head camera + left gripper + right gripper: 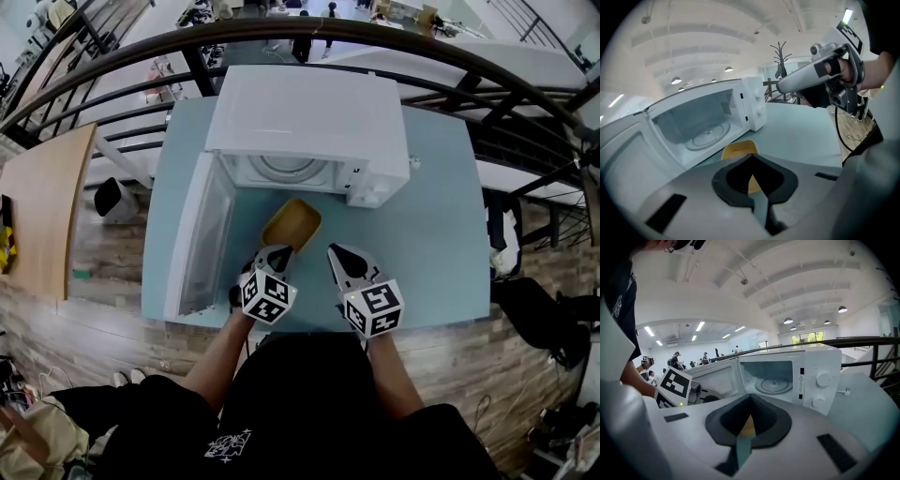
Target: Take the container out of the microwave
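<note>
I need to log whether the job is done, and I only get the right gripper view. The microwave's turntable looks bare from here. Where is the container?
Observer: The head view shows the yellow container sitting on the blue table, just in front of the open microwave and fully outside it.
Operator: Is the left claw holding it?
Observer: No. The left gripper view shows the left claw shut with nothing between its jaws. The container lies just beyond its tip.
</note>
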Demonstrator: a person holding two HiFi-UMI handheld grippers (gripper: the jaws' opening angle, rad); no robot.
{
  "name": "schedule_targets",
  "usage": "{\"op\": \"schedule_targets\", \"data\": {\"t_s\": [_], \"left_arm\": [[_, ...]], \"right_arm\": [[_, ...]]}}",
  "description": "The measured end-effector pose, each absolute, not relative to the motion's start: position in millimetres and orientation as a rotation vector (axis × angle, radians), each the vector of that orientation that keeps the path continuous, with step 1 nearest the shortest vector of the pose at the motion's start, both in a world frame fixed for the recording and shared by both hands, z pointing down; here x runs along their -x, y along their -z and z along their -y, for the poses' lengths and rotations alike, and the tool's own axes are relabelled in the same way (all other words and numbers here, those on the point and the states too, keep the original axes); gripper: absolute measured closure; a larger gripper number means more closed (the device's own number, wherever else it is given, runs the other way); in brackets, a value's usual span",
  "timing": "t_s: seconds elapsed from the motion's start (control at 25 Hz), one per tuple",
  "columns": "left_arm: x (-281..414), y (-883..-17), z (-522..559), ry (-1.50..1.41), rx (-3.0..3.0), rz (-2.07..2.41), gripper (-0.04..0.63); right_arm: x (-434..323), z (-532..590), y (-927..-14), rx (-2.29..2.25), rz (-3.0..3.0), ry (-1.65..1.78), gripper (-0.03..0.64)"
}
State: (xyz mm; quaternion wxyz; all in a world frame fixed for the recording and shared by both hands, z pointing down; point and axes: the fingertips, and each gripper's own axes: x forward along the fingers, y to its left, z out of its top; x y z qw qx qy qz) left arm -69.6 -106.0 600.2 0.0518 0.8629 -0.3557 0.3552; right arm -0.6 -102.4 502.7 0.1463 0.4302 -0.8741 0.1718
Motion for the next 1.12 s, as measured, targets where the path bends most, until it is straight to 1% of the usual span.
{"op": "schedule_targets", "data": {"t_s": [0.44, 0.84, 1.12], "left_arm": [[84.1, -543.9, 112.5, -0.839, -2.639, 1.110, 0.588], [104.6, -487.0, 132.7, -0.618, -2.588, 1.239, 0.588], [114.4, -455.9, 139.8, -0.517, -2.588, 1.364, 0.588]], "right_arm": [[-1.5, 98.7, -463.9, -1.382, 2.534, -0.475, 0.611], [-13.5, 108.8, -428.2, -1.501, 2.549, -0.397, 0.611], [-19.7, 123.6, -396.7, -1.488, 2.629, -0.344, 0.611]]}}
